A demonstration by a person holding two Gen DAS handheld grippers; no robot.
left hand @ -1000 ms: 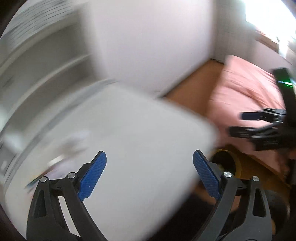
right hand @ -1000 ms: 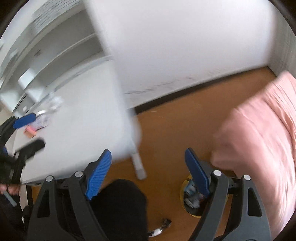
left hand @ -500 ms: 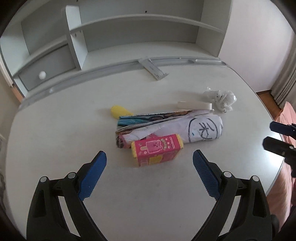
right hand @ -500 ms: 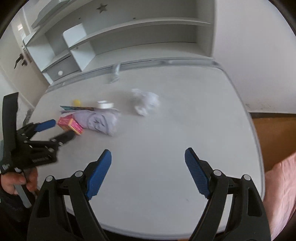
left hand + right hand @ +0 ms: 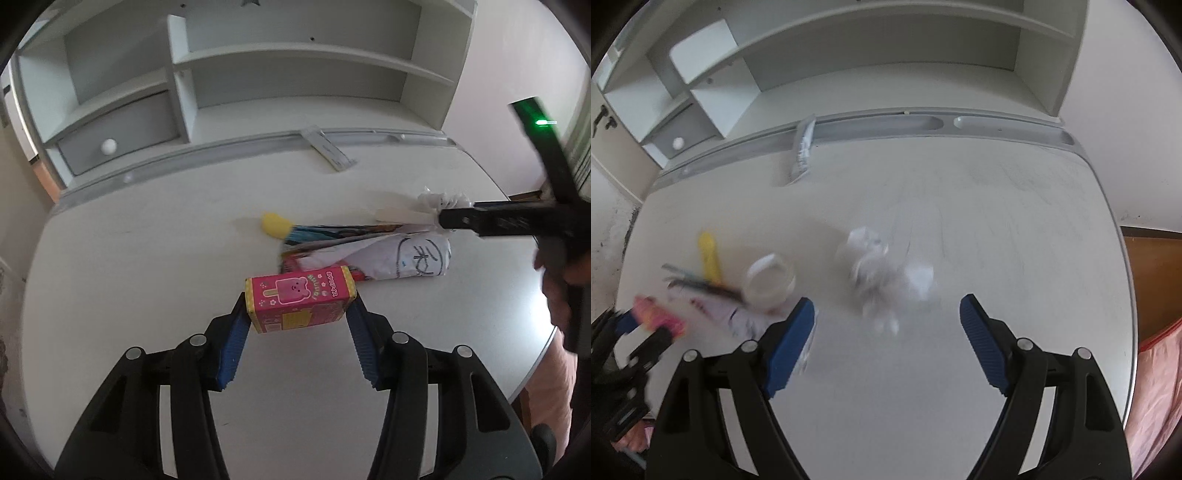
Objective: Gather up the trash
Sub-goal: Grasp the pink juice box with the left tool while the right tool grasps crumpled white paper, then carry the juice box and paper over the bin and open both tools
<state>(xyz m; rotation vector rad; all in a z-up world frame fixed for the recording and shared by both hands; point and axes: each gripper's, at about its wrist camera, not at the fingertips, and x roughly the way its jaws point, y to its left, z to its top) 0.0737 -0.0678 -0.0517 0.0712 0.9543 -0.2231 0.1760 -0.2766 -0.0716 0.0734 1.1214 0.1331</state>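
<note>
A pink ice-cream box (image 5: 300,298) lies on the white desk (image 5: 147,266), gripped at both ends by my left gripper (image 5: 298,314). Behind it lie a rolled white paper with drawings (image 5: 410,258), colourful wrappers (image 5: 332,232), a yellow piece (image 5: 275,224) and a flat white strip (image 5: 402,216). A crumpled white paper ball (image 5: 886,273) sits mid-desk, just ahead of my open right gripper (image 5: 886,325). A white tape ring (image 5: 770,277) lies left of the ball. The right gripper also shows in the left wrist view (image 5: 465,221), next to the paper ball (image 5: 441,199).
White shelves and a drawer with a round knob (image 5: 109,147) stand at the back of the desk. A small white packet (image 5: 328,153) lies by the back rail. A pink bedcover (image 5: 1160,387) and wooden floor (image 5: 1152,269) are to the right of the desk.
Both grippers have moved in over the desk. The left one has closed on the pink box. The right one has come close to the crumpled paper ball, still open.
</note>
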